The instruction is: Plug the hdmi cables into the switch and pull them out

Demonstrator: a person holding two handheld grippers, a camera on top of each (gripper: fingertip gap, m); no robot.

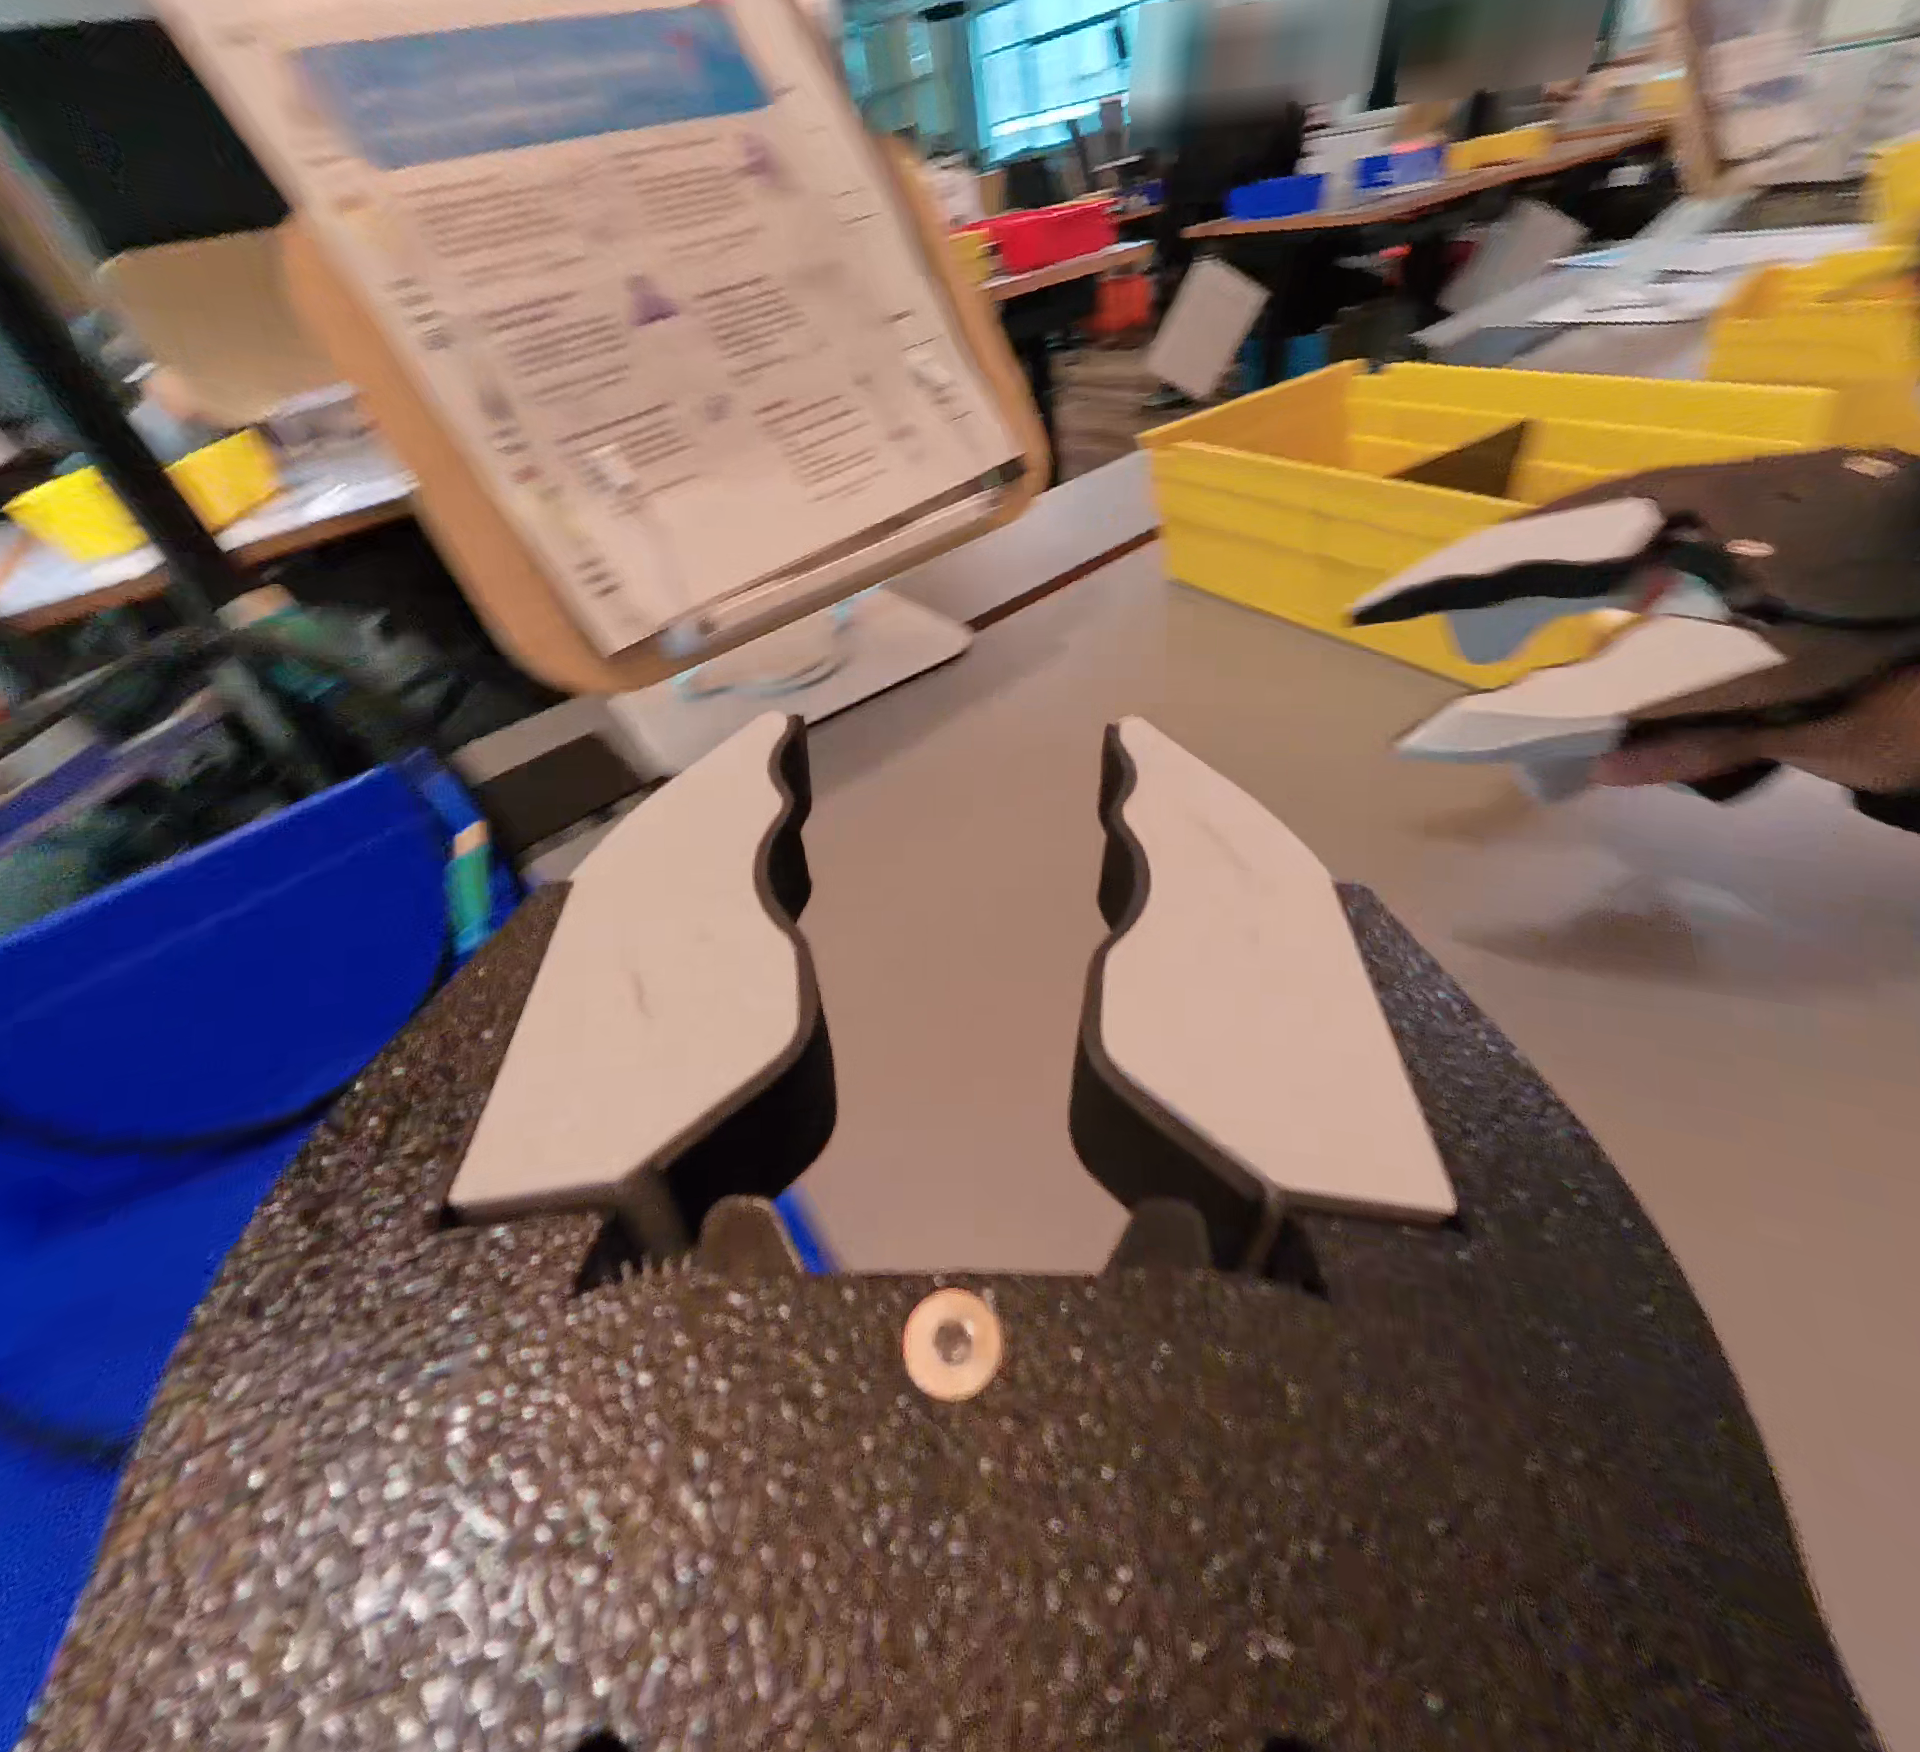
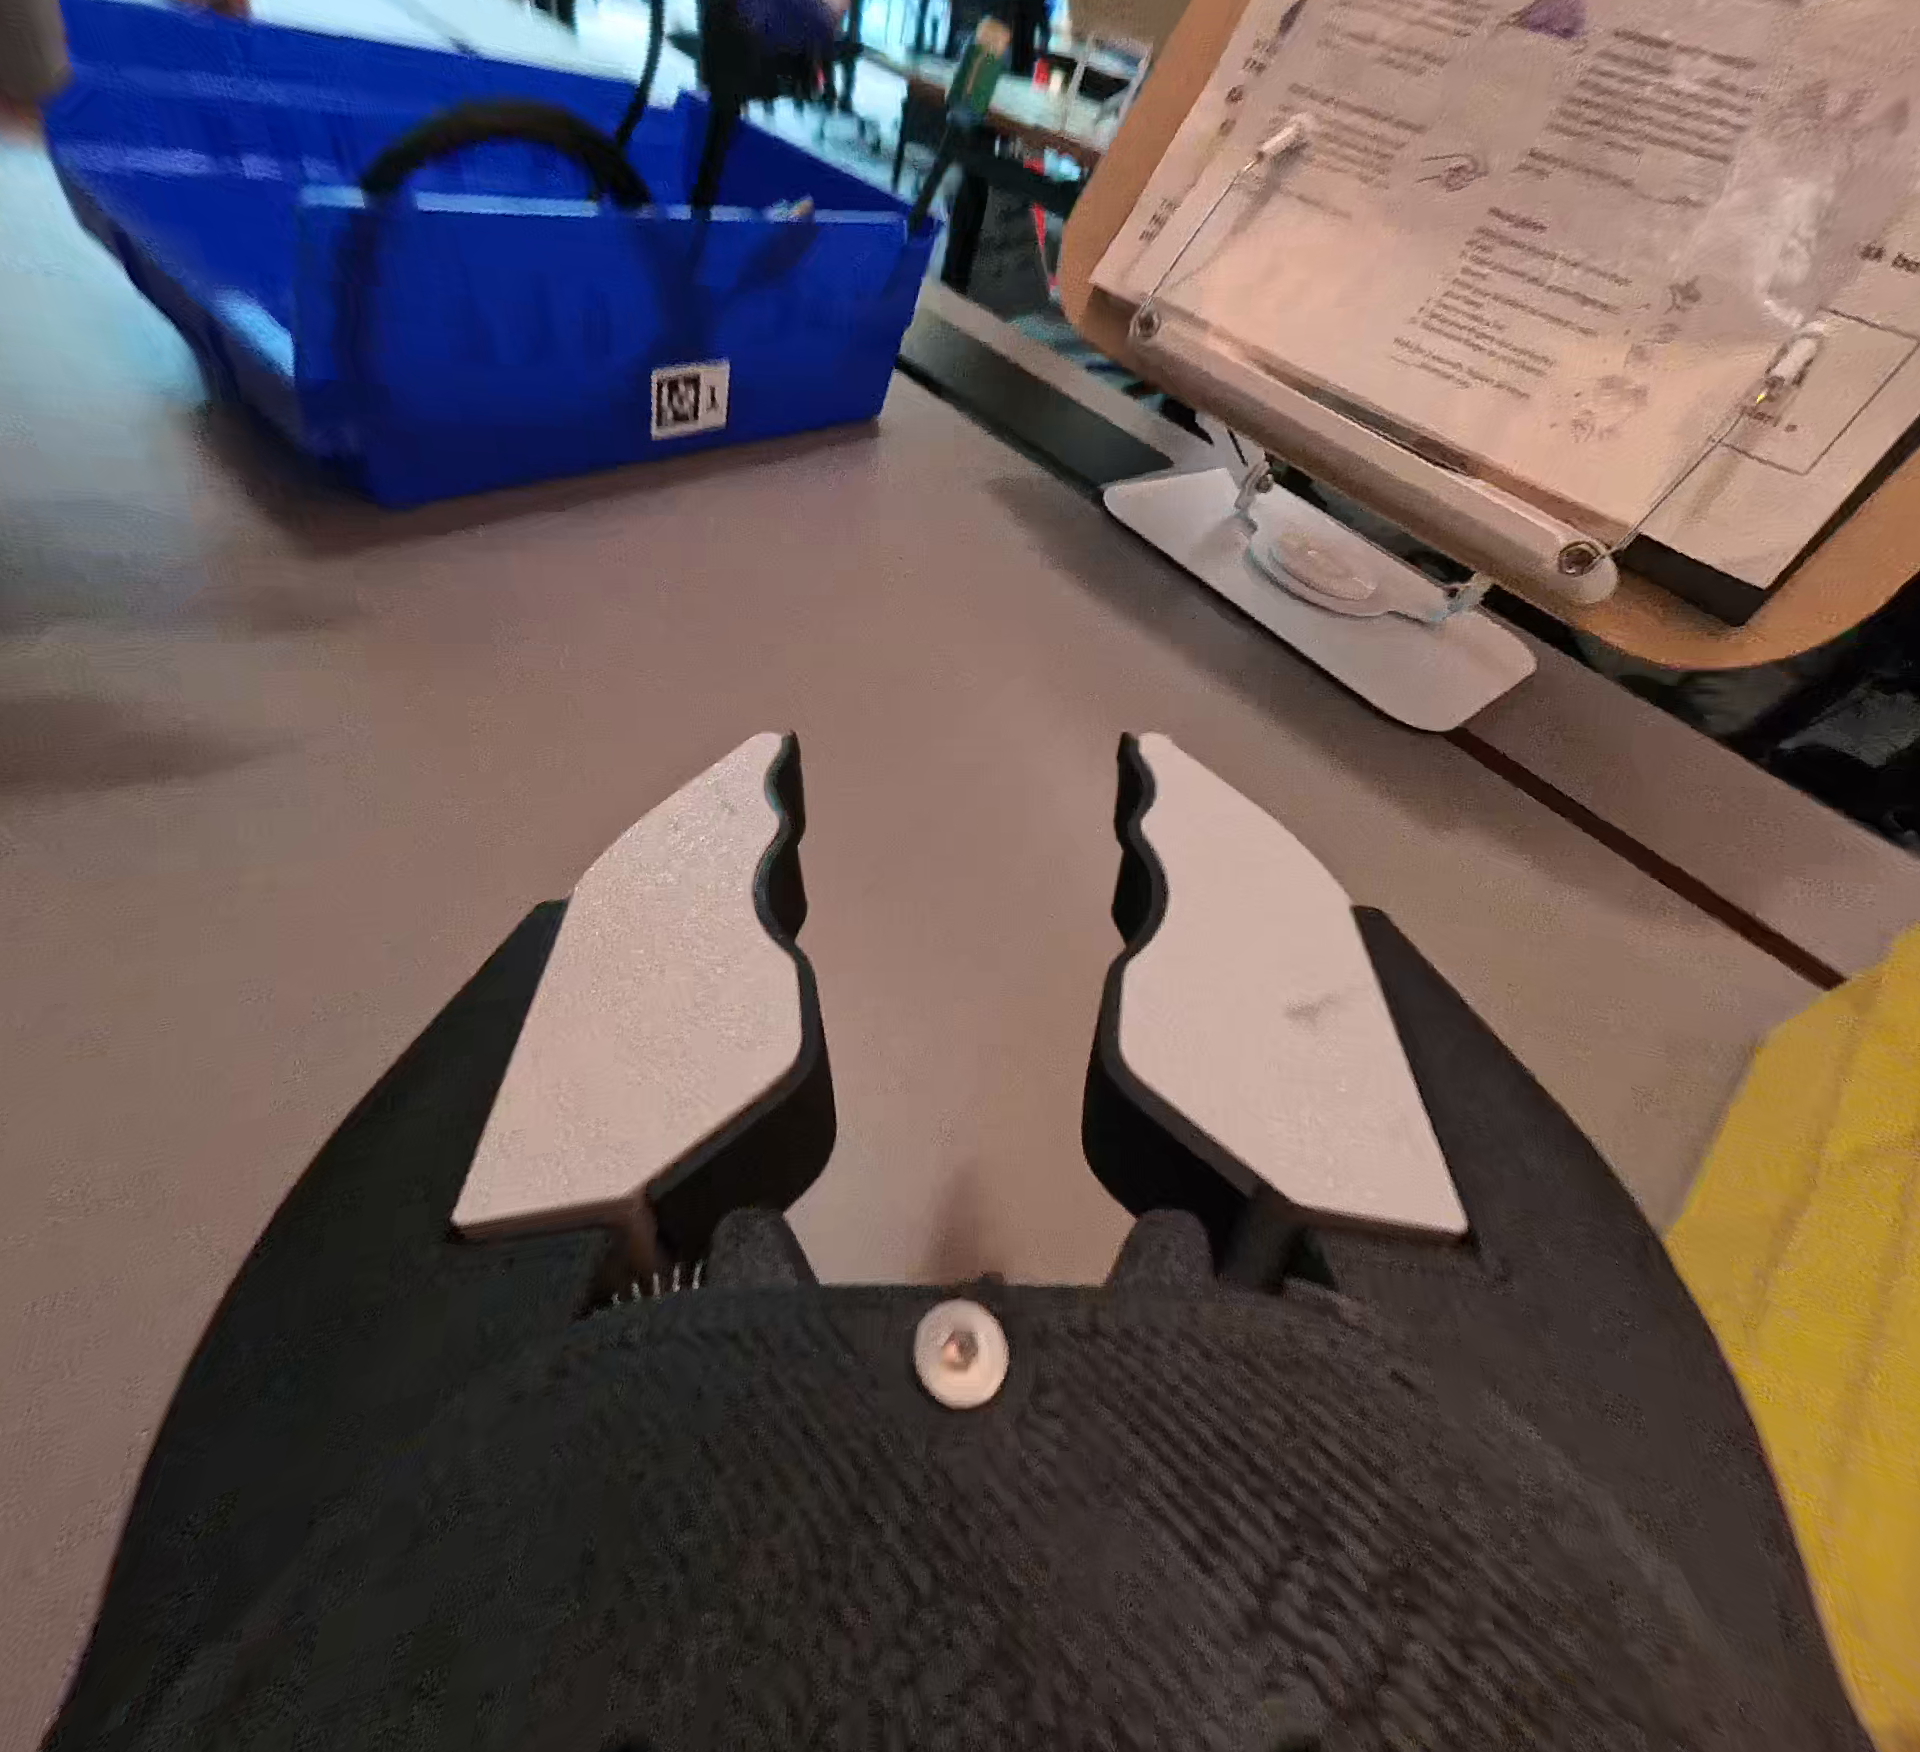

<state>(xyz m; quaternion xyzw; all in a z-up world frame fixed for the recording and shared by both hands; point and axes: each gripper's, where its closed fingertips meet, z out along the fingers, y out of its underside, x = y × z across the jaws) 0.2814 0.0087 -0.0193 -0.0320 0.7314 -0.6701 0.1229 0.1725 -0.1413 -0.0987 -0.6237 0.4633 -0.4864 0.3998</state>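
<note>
Hovering above the bare grey surface (image 1: 1299,871), the left gripper (image 1: 954,746) stands with its pale, black-edged fingers well apart and nothing between them. The right gripper (image 2: 958,757) is likewise wide open and empty over the same surface; in the left wrist view it shows at the right edge (image 1: 1387,674), blurred and partly cut off. A blue plastic bin (image 2: 582,331) sits ahead and left of the right gripper, well apart, with black looped cables (image 2: 509,133) rising above its rim; their plugs are hidden. No switch can be made out. A tilted wooden document stand (image 2: 1174,175) and a yellow plastic divided bin (image 1: 1351,466) sit nearby.
</note>
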